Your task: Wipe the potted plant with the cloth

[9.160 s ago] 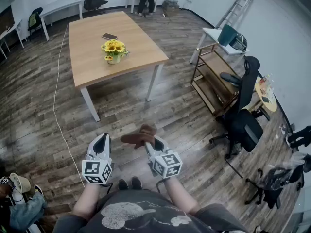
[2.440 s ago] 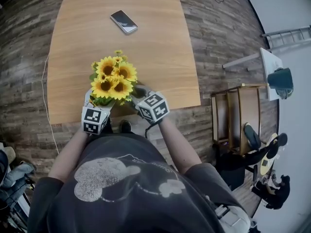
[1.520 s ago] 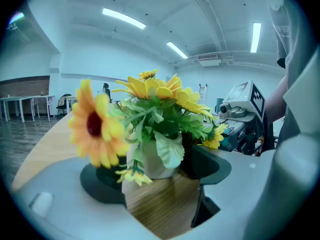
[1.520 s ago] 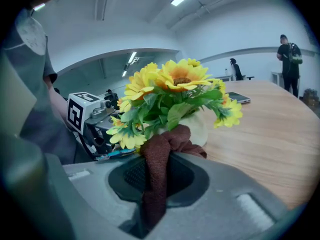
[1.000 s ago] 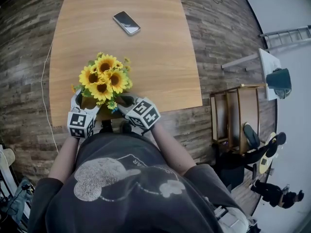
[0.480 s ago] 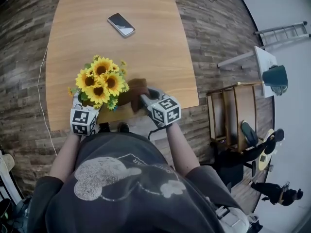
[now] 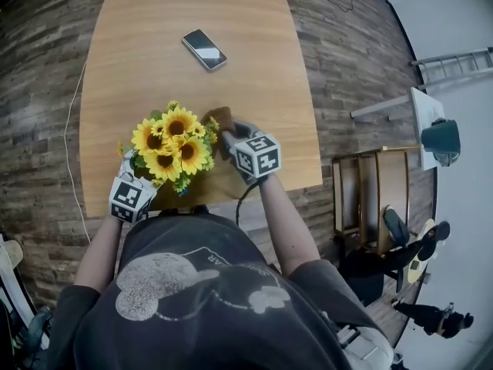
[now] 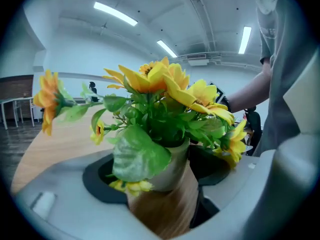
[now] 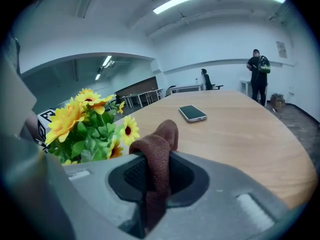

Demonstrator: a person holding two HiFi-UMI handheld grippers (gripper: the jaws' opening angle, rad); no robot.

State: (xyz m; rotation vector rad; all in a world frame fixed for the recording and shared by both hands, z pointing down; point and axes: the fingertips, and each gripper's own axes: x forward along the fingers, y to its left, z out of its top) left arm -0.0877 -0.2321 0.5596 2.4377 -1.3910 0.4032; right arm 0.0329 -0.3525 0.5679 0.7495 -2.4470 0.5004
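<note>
Brown cloth [image 9: 157, 149] sits pinched tight in your right claw [image 9: 157, 176], held just beside the sunflowers of the potted plant [image 7: 173, 145], which stands near the front edge of the table [image 7: 154, 75]. Your left claw [image 8: 162, 179] has just been closing, and its jaws clamp the plant's pot between them.

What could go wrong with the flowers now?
1. The left gripper has just been closing its jaws on the pot, which is near the table edge. If that grip slips, a push from the cloth might tip it off.
2. The cloth in the right gripper is close beside the flowers and could snag or bend petals.
</note>
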